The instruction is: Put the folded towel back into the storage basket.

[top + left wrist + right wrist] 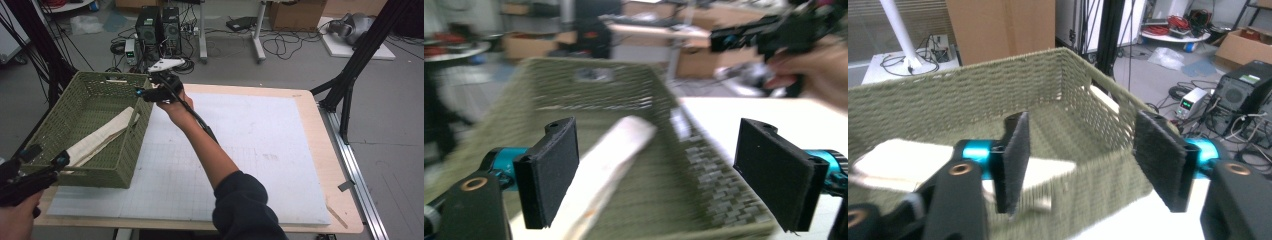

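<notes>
A green woven basket point(95, 135) stands on the left part of the bench point(320, 150) in the high view, its near corner hanging past the white gridded mat point(240, 150) that covers most of the bench top. Inside the basket lies a folded cream cloth point(102, 137), stretched diagonally from the lower left of the basket up toward its right wall, with its upper end resting against that wall.

The left hand-held gripper point(42, 160) sits at the lower left of the frame, at the basket's near left corner. In the left gripper view its jaws stand wide apart with nothing pressed between the pads; the cloth point(606, 170) lies beyond them in the basket point(704, 180), nearer the left jaw.

The right hand-held gripper point(145, 93) is in the upper middle of the high view, at the basket's far right corner, held by a hand point(172, 102) whose forearm reaches up from a dark sleeve point(245, 207) at the bottom. In the right gripper view its jaws are open and empty, poised over the basket rim point(1098, 165), with the cloth point(908, 162) lying inside at the lower left.
</notes>
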Available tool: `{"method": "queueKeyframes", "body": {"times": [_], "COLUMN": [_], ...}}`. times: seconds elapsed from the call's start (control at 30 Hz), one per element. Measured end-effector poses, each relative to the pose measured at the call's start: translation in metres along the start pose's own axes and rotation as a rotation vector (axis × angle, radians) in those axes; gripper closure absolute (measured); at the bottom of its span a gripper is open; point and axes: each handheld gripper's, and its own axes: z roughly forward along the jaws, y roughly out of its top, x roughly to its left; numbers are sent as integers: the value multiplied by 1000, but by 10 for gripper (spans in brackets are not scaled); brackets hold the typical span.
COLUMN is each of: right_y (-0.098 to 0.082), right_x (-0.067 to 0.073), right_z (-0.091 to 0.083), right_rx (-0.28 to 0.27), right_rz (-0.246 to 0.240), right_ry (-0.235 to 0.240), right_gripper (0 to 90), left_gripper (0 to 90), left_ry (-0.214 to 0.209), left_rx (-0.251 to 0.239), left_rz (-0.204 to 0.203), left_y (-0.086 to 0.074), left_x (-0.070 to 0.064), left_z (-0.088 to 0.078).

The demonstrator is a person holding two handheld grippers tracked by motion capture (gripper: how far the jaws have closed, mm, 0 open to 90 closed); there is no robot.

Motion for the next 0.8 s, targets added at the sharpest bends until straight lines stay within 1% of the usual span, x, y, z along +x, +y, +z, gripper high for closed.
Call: {"method": "queueKeyframes", "body": {"times": [0.03,0.07,0.1,0.13,0.17,0.2,0.23,0.3,0.33,0.4,0.43,0.47,0.5,0.53,0.57,0.6,0.63,0.67,0.7,0.8], "right_y": [-4,-4,-12,-16,-20,-25,-30,-40,-45,-56,-62,-62,-72,-78,-83,-87,-87,-92,-101,-114], "right_x": [-2,-2,-5,-7,-9,-10,-12,-15,-17,-20,-21,-21,-23,-24,-24,-25,-25,-25,-27,-29], "right_z": [-8,-8,-24,-32,-41,-50,-59,-78,-88,-106,-115,-115,-133,-142,-150,-159,-159,-168,-184,-207], "right_rx": [0,0,5,6,4,-2,-4,-6,5,10,13,13,14,10,9,8,8,7,0,3], "right_rz": [5,5,12,16,25,32,32,26,23,27,28,28,28,29,30,34,34,36,42,51], "right_ry": [13,13,7,7,3,-4,-9,-22,-26,-43,-50,-50,-57,-66,-74,-79,-79,-87,-104,-131], "right_gripper": [357,357,293,267,247,234,220,206,206,206,206,206,206,206,206,206,206,205,206,206], "left_gripper": [180,180,180,181,183,185,186,186,185,183,183,183,183,183,183,183,183,183,185,186], "left_ry": [-57,-57,-114,-138,-138,-157,-205,-244,-263,-309,-309,-330,-345,-372,-385,-385,-400,-416,-447,-481], "left_rx": [-5,-5,2,7,7,10,9,13,14,12,12,11,19,35,42,42,44,47,52,52], "left_rz": [-5,-5,4,10,10,9,6,14,18,20,20,22,29,39,42,42,42,43,51,60], "left_y": [0,0,0,0,0,0,1,1,1,-2,-2,-4,-5,-8,-10,-10,-11,-12,-13,-15], "left_x": [-10,-10,-20,-25,-25,-30,-40,-51,-58,-71,-71,-78,-85,-97,-102,-102,-107,-112,-122,-136], "left_z": [9,9,19,25,25,30,41,51,56,66,66,71,76,86,90,90,95,100,108,119]}}
